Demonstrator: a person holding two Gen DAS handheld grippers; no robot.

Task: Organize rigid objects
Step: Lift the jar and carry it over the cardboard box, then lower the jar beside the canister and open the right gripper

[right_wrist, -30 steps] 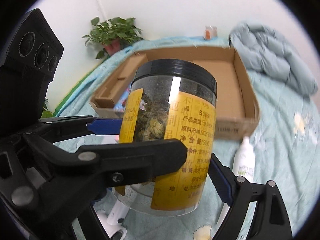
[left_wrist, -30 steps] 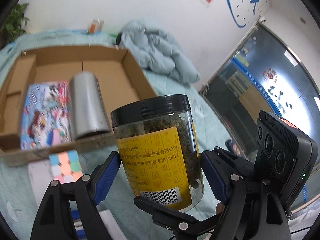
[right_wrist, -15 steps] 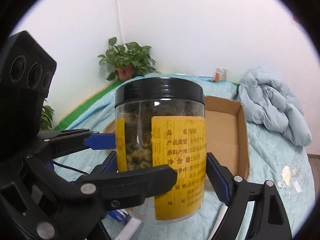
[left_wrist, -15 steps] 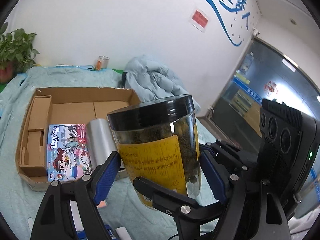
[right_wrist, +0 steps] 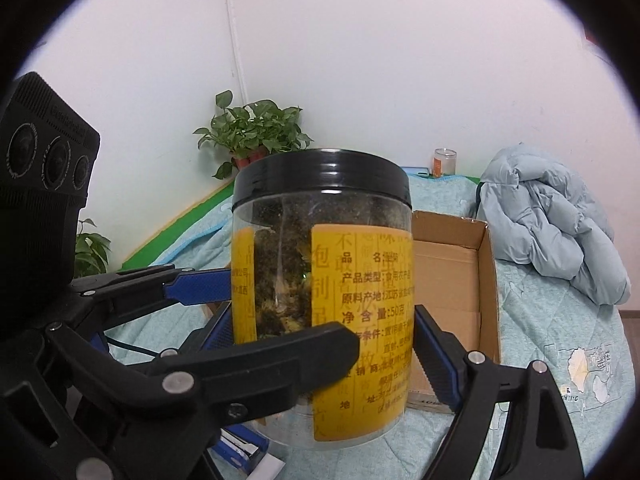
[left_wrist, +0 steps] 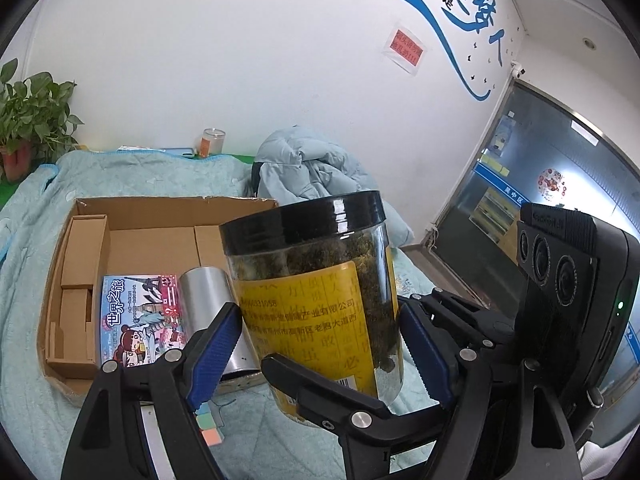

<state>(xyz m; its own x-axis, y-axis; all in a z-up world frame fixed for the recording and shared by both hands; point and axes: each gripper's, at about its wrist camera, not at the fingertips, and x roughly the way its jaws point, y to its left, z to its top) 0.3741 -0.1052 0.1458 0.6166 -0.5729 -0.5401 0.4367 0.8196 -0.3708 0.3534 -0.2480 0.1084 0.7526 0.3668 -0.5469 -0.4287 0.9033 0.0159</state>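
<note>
White wall and teal quilt (left_wrist: 280, 432) frame what I carry. Both my left gripper (left_wrist: 320, 356) and right gripper (right_wrist: 324, 356) clamp the tea jar (left_wrist: 316, 300) from crossing sides, blue pads pressed on its clear wall, holding it upright off the quilt. Two grips suit so wide a jar, I judge. Beyond lies the cardboard box (left_wrist: 160, 208), holding a picture book (left_wrist: 140, 316) and steel tumbler (left_wrist: 208, 300); a puffy jacket (left_wrist: 316, 168) lies farther back.
</note>
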